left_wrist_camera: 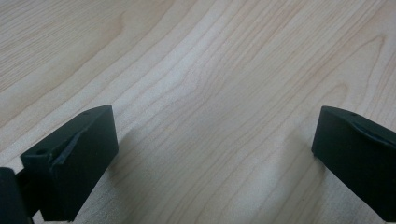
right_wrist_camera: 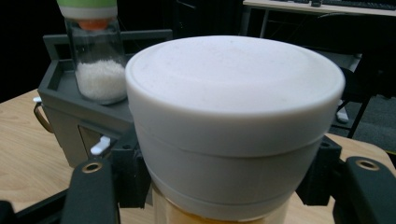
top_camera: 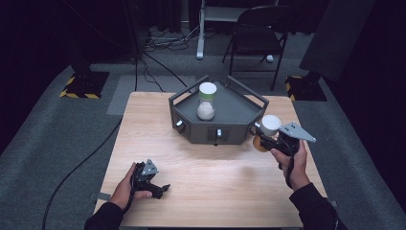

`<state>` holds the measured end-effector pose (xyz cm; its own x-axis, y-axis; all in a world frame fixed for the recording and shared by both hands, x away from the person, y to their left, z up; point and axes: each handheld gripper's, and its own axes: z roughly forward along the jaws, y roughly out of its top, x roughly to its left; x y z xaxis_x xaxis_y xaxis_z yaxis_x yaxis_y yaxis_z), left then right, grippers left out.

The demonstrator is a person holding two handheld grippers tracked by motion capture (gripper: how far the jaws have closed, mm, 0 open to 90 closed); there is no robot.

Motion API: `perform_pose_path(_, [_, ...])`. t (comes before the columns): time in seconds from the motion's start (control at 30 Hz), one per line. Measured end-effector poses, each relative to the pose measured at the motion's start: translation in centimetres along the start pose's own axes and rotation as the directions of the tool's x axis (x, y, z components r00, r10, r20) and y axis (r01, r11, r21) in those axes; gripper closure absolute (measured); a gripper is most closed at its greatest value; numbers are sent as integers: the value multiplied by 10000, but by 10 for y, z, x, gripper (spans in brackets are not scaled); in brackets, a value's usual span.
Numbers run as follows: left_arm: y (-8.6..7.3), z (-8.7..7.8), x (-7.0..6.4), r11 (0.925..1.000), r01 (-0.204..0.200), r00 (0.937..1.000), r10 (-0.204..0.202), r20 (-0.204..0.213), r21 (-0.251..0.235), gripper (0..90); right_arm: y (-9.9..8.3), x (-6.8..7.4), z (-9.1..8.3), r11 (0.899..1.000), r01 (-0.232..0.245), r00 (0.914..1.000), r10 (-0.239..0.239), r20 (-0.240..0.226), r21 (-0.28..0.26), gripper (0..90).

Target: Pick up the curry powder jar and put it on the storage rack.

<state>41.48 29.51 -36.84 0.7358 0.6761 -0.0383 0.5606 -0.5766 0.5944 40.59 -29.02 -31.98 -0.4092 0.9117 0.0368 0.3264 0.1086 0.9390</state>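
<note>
A jar with a white lid (top_camera: 269,125) and yellow-orange contents sits between the jaws of my right gripper (top_camera: 262,136), held just above the table's right side beside the grey box. In the right gripper view the white-lidded jar (right_wrist_camera: 233,107) is clamped from both sides by my right gripper (right_wrist_camera: 224,175). A glass jar of white grains with a green-and-white lid (top_camera: 207,100) (right_wrist_camera: 95,60) stands upright on the dark grey box (top_camera: 201,129) (right_wrist_camera: 65,112). My left gripper (top_camera: 163,188) rests low on the front left of the table, its jaws wide apart over bare wood (left_wrist_camera: 215,158).
The wooden table (top_camera: 215,182) has bare room in its middle and front. The grey box has a raised rim and small white latches on its front wall. Behind the table are a folding chair (top_camera: 261,28), floor cables and a striped stand base (top_camera: 81,86).
</note>
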Motion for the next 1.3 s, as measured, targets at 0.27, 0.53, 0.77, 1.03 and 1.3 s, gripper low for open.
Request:
perform_pose_path(0.27, [0,0,0,10000,-14,10000,14,5,-4,3,25,3,7,10000,-26,9999,27,127,-81,342])
perform_pose_path(0.53, [0,0,0,10000,-16,10000,16,8,-4,3,39,6,16,9999,-78,9998,80,193,-123,342])
perform_pose_path(0.77, [0,0,0,10000,-19,10000,19,8,-2,3,50,9,24,9997,-50,9998,55,211,-252,341])
perform_pose_path(1.03, [0,0,0,10000,-18,10000,18,8,-2,3,61,14,38,9996,-18,9995,28,317,-290,341])
perform_pose_path(1.3, [0,0,0,10000,-21,10000,21,10,0,2,67,18,54,9994,-91,9996,100,273,-322,341])
